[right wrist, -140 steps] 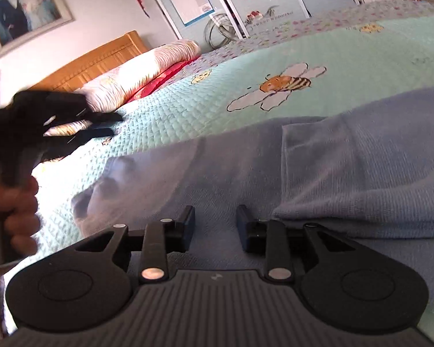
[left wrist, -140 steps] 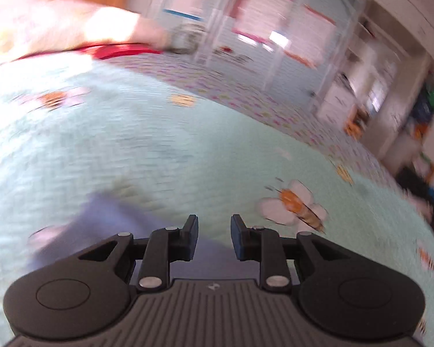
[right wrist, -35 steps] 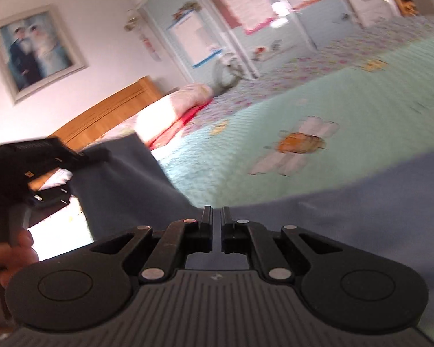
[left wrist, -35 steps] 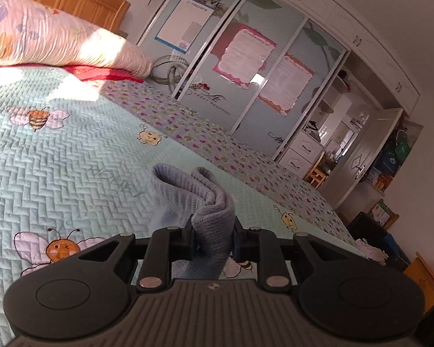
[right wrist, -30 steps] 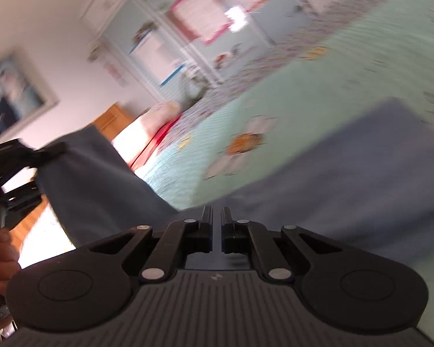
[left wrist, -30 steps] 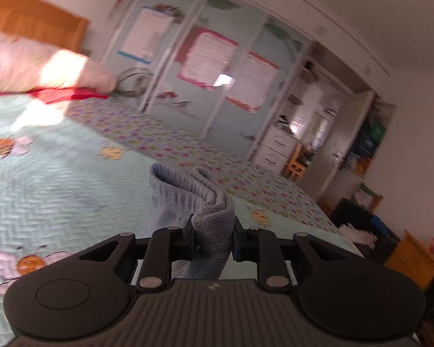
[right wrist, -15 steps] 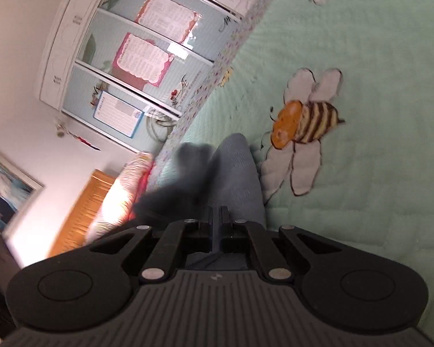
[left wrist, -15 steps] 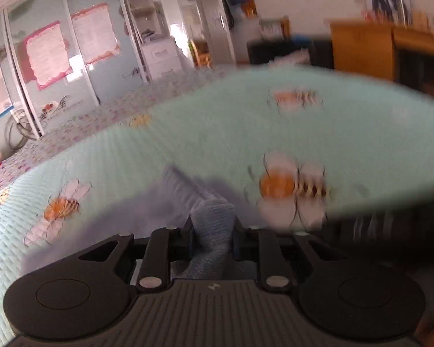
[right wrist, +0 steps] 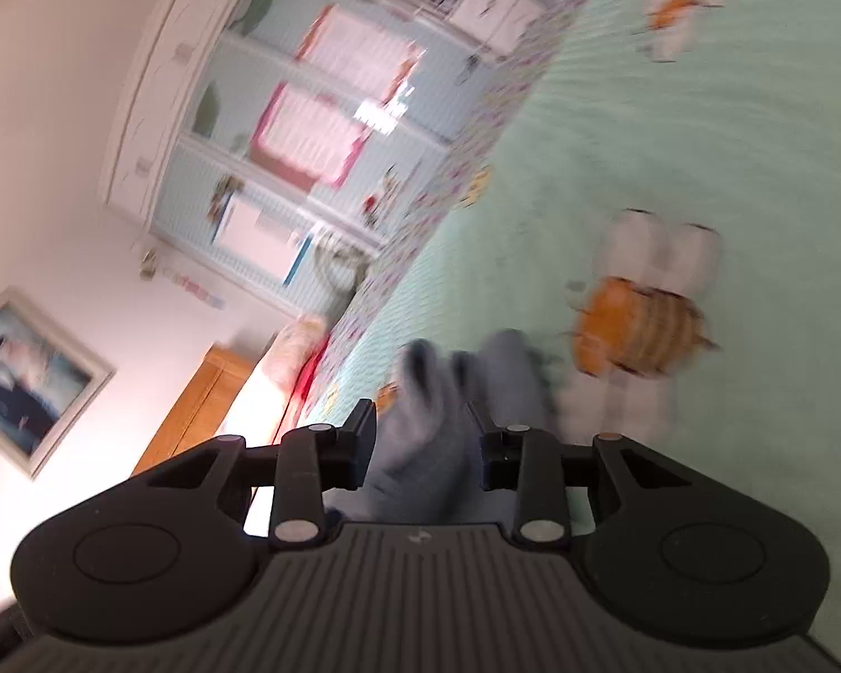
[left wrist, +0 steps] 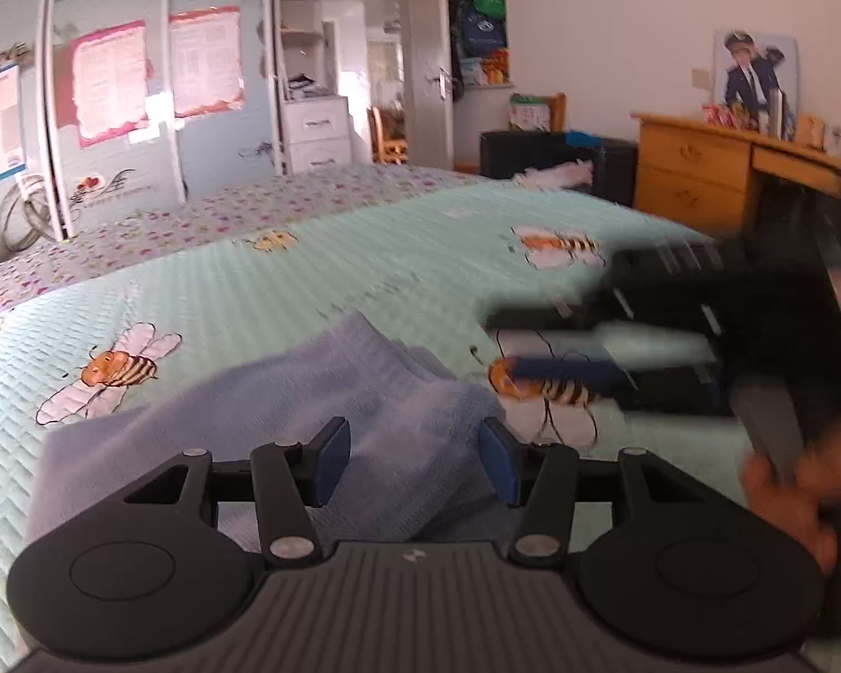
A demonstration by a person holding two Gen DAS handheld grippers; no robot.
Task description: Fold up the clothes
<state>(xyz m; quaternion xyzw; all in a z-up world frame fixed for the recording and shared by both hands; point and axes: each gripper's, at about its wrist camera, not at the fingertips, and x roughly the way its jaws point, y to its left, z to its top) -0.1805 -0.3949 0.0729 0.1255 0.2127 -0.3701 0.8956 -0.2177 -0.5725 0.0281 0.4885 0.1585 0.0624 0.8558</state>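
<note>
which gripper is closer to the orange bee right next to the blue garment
Right. The right gripper hangs over the bee, beside the blue garment; the left gripper straddles the garment beside the bee.

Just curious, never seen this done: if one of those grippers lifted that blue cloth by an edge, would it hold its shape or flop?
Probably flop: the blue cloth lies in soft folds on the bed, bunching between the open left gripper. Its knit texture suggests it is light and unlikely to slip. It won't roll.

No writing can be read: the sheets on the wardrobe doors (left wrist: 157, 73) are too blurred.
</note>
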